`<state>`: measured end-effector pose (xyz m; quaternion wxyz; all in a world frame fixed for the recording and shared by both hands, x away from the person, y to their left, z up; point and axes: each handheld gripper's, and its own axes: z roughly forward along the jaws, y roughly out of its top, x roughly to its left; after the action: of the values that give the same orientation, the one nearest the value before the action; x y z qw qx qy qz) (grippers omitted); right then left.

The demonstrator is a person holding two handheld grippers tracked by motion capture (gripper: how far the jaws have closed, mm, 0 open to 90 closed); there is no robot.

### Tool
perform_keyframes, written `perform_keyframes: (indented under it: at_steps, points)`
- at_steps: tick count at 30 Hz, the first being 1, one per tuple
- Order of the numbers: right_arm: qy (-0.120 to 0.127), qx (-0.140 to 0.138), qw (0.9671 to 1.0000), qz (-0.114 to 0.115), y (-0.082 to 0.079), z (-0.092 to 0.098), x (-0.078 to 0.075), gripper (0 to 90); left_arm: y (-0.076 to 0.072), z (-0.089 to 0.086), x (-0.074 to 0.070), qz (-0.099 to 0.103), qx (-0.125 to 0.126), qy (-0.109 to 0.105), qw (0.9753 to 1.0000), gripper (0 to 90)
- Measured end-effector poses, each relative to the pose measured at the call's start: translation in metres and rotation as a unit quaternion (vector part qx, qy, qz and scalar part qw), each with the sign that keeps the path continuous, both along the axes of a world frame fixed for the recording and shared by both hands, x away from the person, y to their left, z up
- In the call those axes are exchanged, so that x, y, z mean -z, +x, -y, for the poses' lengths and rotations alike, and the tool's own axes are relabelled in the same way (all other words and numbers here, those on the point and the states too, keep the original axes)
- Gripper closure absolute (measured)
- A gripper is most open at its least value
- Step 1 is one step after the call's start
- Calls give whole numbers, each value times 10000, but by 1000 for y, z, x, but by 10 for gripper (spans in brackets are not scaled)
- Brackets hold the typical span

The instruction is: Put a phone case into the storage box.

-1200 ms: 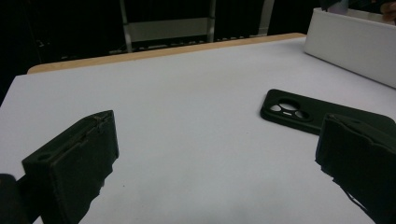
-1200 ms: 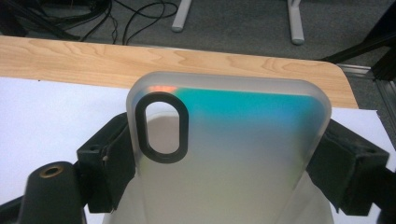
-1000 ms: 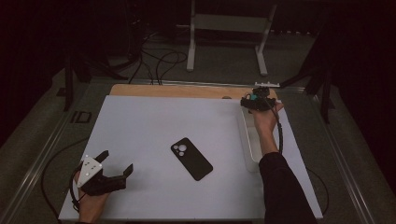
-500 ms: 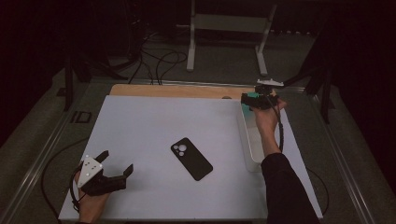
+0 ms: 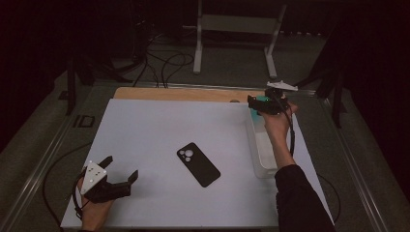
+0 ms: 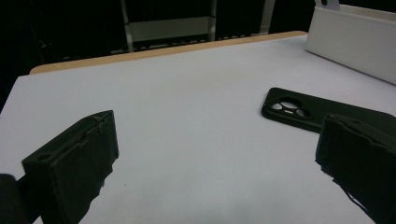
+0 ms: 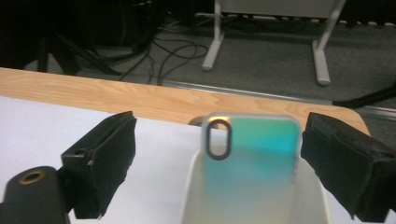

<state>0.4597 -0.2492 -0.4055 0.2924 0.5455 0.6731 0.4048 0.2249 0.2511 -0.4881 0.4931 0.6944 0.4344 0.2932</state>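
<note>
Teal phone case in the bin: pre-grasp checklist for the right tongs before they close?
1. Right tongs open: ok, both jaws stand wide apart.
2. Teal phone case between the jaws: ok, roughly centred in the right gripper view, not yet touched.
3. Case stands upright at the far end of the white bin: ok.
4. Jaws clear of the bin walls: cannot tell, the rim sits low between the jaws.
5. Left tongs out of the way: ok, open and resting at the near left of the table.
6. Black phone case clear of the path: ok, flat mid-table, apart from the bin.
</note>
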Motion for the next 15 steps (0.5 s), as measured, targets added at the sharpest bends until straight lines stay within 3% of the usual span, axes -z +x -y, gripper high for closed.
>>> perform_keyframes:
  at_steps: [15]
  points:
    - [33, -728, 9973, 44, -29, -12, -6, 112, 2, 2, 1, -44, 13, 50, 10000, 0]
